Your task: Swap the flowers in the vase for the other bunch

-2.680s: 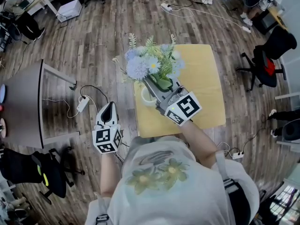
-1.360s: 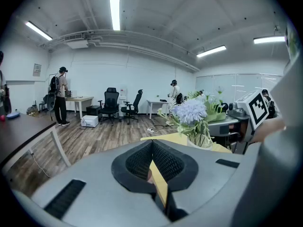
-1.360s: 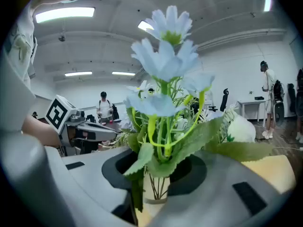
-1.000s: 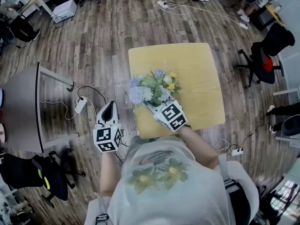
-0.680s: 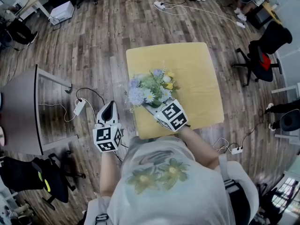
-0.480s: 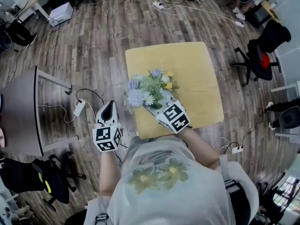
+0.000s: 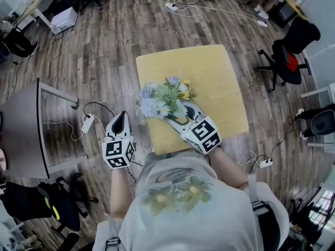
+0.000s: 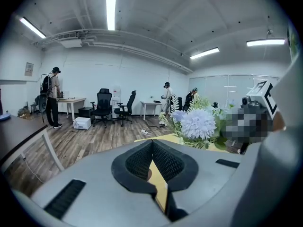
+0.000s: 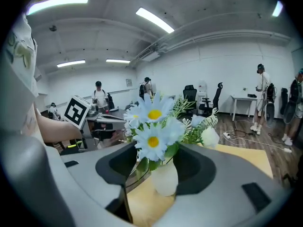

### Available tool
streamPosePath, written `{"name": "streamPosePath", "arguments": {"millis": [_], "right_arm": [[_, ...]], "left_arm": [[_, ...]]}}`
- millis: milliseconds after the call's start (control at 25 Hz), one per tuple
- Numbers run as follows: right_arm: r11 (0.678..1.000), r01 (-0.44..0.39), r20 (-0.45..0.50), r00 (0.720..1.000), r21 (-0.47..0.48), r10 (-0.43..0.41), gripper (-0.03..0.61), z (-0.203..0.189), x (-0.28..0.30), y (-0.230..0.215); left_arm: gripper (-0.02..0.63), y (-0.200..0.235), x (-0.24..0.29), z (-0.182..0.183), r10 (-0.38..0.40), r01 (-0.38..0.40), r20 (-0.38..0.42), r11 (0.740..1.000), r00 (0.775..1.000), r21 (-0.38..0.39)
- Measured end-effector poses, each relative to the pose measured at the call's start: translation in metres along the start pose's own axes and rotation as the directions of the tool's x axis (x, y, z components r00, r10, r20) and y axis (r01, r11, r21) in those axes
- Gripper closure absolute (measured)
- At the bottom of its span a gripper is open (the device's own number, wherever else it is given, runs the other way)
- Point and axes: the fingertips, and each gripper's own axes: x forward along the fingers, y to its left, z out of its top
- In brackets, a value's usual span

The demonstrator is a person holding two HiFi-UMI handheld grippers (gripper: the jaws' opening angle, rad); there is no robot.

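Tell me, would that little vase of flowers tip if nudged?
Probably tippy: the vase is small and narrow, while the flowers spread much wider above it. Its white surface looks smooth, so perhaps slippery. It stands upright on a flat table, so it is unlikely to roll.

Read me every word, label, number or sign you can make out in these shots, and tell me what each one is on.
No text here can be read.
Left-hand marker cube: black-and-white square pattern only, no letters.
Right-hand marker cube: the same kind of pattern, no letters.
Wall notice: too small to read.
Shirt print: a flower picture, no words visible.
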Motion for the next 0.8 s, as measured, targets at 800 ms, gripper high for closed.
{"name": "streamPosePath", "arguments": {"millis": [800], "right_arm": [[0.965, 0.198, 0.276, 0.930, 0.174, -0.241, 0.501, 0.008, -0.097, -0.049]], "left_arm": [[0.597, -0.012, -0.012, 0.007, -0.008, 0.007, 0.029, 1.000, 1.000, 0.011]]}}
